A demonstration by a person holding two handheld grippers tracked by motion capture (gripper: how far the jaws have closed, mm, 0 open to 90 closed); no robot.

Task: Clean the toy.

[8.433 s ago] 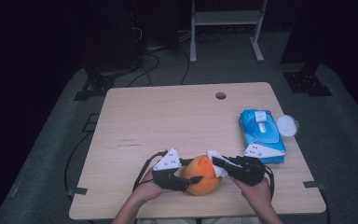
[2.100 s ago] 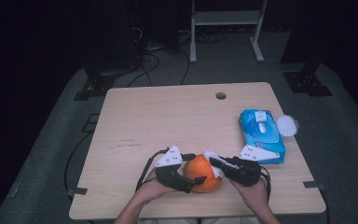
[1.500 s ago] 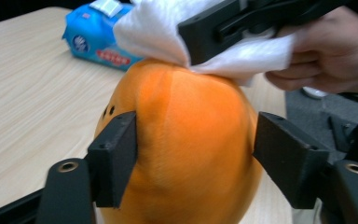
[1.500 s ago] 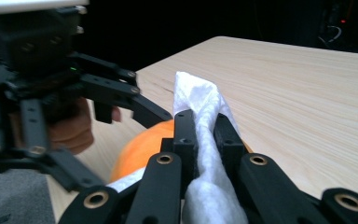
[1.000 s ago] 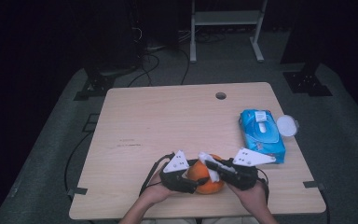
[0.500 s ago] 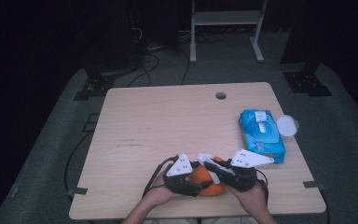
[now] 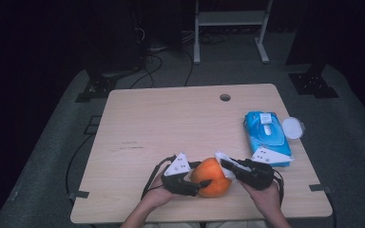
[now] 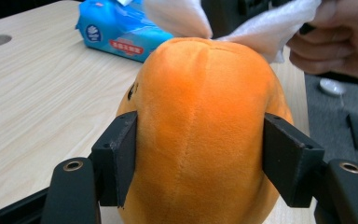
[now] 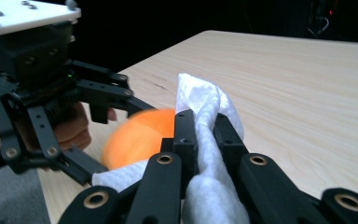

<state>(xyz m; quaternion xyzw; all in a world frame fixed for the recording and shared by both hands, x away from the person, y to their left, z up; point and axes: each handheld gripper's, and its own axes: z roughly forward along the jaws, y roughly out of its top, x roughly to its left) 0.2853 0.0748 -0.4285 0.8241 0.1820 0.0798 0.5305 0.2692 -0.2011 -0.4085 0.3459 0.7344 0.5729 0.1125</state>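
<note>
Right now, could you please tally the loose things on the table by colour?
Orange: 1, the plush fruit clamped in the left tool.
White: 1, the wipe pinched in the right tool.
Blue: 1, the wipes pack near the table's right edge.
Total: 3.

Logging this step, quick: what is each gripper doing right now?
Left gripper: closed on the orange plush toy, a pad on each side.
Right gripper: closed on a white wipe.
</note>
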